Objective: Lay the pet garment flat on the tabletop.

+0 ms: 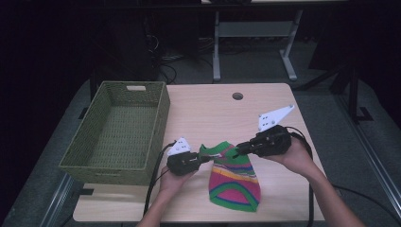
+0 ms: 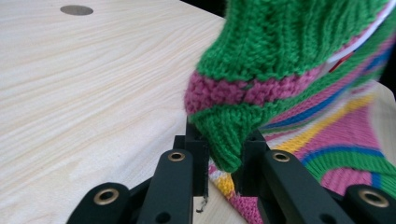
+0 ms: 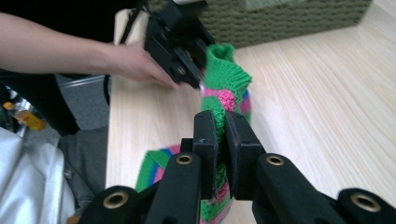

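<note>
Sock (image 1: 232,176) cuff between both claws | left claw (image 1: 204,160) clamped on it | right claw (image 1: 235,151) clamped on it

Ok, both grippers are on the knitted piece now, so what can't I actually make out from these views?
- Right gripper view: the cuff of the knitted piece is blurred, and the right gripper hides the pinched fabric.
- Left gripper view: the piece runs past the top and right edges.
- High view: the basket near wall hides part of its floor.

green wicker basket (image 1: 156,106) on table (image 1: 203,109) left side, grommet hole (image 1: 237,96) far edge.
</note>
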`<state>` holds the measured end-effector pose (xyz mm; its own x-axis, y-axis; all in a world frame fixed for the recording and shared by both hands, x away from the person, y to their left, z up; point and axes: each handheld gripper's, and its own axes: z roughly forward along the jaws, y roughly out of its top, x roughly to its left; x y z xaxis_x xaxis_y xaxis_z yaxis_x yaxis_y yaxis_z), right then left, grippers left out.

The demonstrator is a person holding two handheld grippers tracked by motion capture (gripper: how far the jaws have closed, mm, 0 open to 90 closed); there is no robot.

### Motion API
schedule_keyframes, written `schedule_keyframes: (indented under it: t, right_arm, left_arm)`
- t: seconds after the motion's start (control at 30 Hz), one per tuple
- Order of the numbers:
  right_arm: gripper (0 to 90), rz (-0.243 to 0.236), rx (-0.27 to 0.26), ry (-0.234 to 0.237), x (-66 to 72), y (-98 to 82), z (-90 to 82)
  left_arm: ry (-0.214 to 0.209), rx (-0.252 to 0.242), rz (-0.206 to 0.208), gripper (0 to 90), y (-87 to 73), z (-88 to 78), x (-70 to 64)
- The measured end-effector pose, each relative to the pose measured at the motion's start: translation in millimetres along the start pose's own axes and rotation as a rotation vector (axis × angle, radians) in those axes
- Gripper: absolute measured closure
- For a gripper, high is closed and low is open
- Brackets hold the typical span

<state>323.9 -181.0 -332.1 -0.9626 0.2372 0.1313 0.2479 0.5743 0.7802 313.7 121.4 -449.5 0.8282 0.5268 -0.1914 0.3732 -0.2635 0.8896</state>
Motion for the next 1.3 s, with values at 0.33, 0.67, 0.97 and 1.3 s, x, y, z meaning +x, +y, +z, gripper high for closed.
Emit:
schedule_keyframes:
  t: [0.33, 0.67, 0.97, 1.3]
  right_arm:
    - [83.1, 0.045, 0.032, -0.087, -13.8, -18.0, -4.1]
    - [83.0, 0.104, 0.044, -0.147, -31.2, -28.9, -10.3]
    - [83.0, 0.147, 0.078, -0.179, -52.9, -32.0, -2.0]
    - [82.7, 0.195, 0.089, -0.216, -74.5, -34.6, 6.2]
  left_arm:
    - [0.041, 0.029, 0.061, 80.7, 16.5, -4.3, -8.8]
    - [0.105, 0.062, 0.043, 80.5, 30.6, 4.6, -6.8]
    - [0.117, 0.102, 0.047, 85.0, 34.5, 14.6, 0.7]
    - [0.161, 0.108, -0.025, 84.6, 35.9, 28.2, 11.8]
